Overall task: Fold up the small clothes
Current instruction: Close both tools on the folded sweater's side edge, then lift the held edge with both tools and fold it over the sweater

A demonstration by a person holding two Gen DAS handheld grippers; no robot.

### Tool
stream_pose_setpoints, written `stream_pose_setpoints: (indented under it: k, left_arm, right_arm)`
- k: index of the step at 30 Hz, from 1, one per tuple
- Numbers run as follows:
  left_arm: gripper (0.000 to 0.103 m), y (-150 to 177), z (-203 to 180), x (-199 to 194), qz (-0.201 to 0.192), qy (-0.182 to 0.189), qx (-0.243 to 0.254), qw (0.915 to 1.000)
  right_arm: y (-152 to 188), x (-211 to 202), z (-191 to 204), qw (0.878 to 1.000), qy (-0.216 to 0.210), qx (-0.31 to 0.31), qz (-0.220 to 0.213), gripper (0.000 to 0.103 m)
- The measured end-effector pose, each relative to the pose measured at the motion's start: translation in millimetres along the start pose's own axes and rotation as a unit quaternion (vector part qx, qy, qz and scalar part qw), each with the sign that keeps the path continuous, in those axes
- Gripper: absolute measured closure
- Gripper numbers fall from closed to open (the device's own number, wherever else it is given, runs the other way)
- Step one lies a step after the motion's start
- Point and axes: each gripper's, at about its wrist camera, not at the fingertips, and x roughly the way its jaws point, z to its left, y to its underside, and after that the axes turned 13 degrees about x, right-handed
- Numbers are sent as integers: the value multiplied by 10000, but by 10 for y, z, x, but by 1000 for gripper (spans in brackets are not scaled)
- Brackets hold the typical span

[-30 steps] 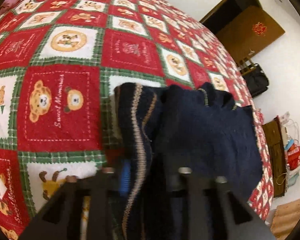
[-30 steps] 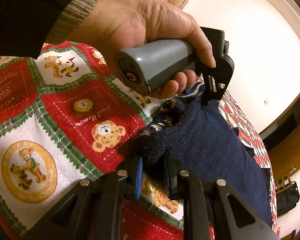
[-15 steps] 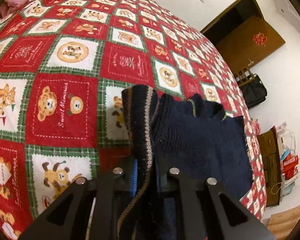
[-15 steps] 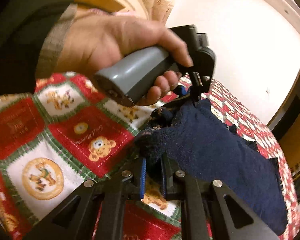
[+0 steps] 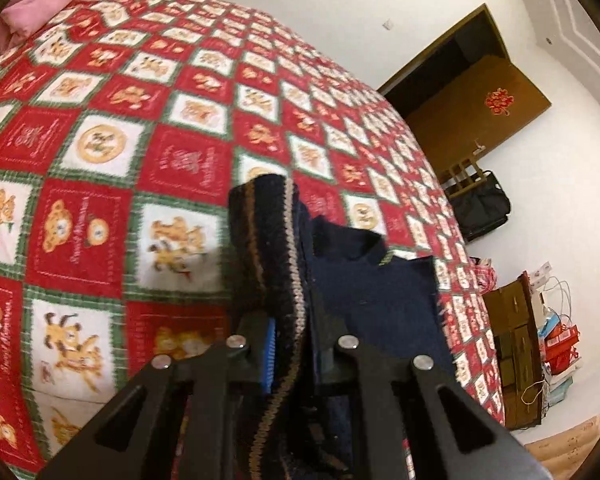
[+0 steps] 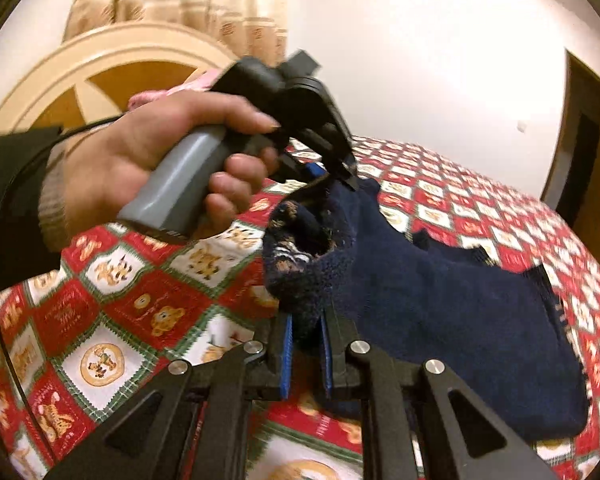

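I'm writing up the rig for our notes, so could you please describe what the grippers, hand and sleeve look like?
Both the left gripper and the right gripper have black angular frames with silver bolt heads and blue finger pads. The left gripper's handle is grey under a black head. The bare left hand leaves a dark sleeve with a tan ribbed cuff, trailed by a thin black cable.

R gripper (image 6: 305, 354) clamps navy sweater (image 6: 440, 304) edge; L gripper (image 6: 340, 168) pinches far corner.

Bed (image 5: 148, 152) under red bear-patterned quilt (image 6: 112, 320), navy knit garment (image 6: 452, 312) lying partly on it
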Motion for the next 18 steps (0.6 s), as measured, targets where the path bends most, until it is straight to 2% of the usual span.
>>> stream_pose_setpoints:
  k: [8,18]
  left_arm:
    - [90,-138,-519,110,-324,138,131,9993]
    - [90,-290,-1275,645,-123,347,552,9978]
  right_arm:
    - [-66,-241,-690,9949,-42,1010,-19,93]
    - [-37,-597,-1550,9826,57,1854,-99,93]
